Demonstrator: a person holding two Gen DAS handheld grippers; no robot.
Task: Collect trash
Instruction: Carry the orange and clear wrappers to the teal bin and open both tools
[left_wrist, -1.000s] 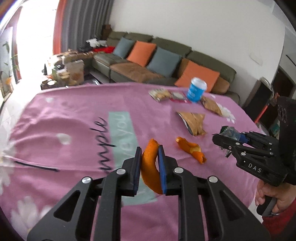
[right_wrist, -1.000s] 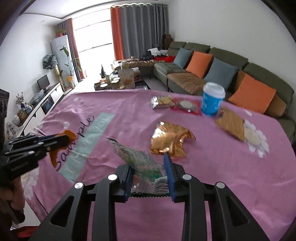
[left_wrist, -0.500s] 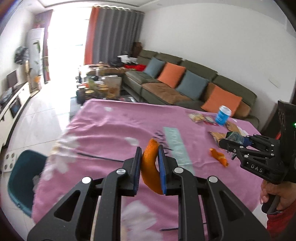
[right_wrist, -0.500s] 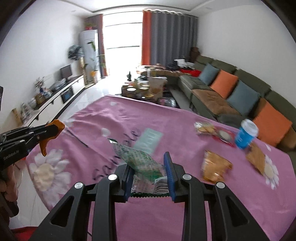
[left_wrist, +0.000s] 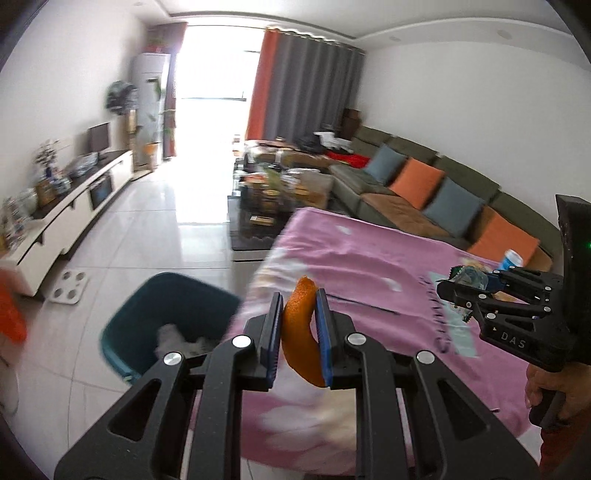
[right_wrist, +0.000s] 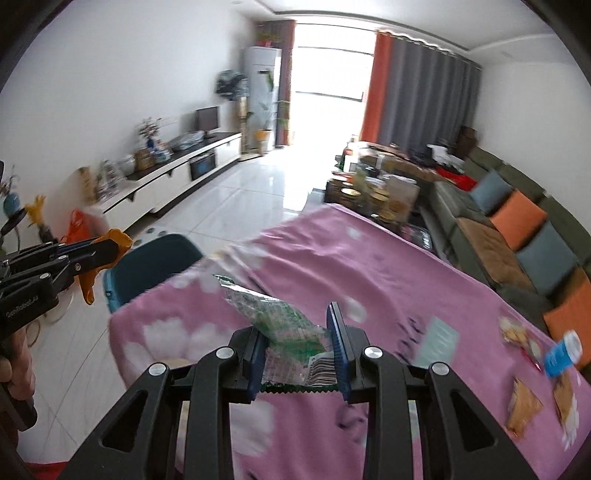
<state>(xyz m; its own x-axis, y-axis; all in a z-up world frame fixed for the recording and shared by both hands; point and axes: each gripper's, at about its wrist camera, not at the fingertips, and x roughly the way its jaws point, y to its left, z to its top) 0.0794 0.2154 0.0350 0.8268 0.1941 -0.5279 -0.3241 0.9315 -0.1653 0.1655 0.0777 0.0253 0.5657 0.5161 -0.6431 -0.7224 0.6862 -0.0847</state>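
Observation:
My left gripper is shut on a curved orange peel, held in the air over the pink tablecloth's left end. A teal trash bin with white paper inside stands on the floor just left of it; the bin also shows in the right wrist view. My right gripper is shut on a crumpled green-and-clear plastic wrapper above the table. The right gripper shows in the left wrist view, and the left gripper with its peel shows at the left of the right wrist view.
The pink flowered tablecloth carries a blue paper cup, brown wrappers and a snack packet at the right. A green sofa, a cluttered coffee table, a white TV cabinet and a tiled floor surround the table.
Both grippers have swung left with their loads, from facing the table's middle to its left end. The teal bin has come into full view beside the table.

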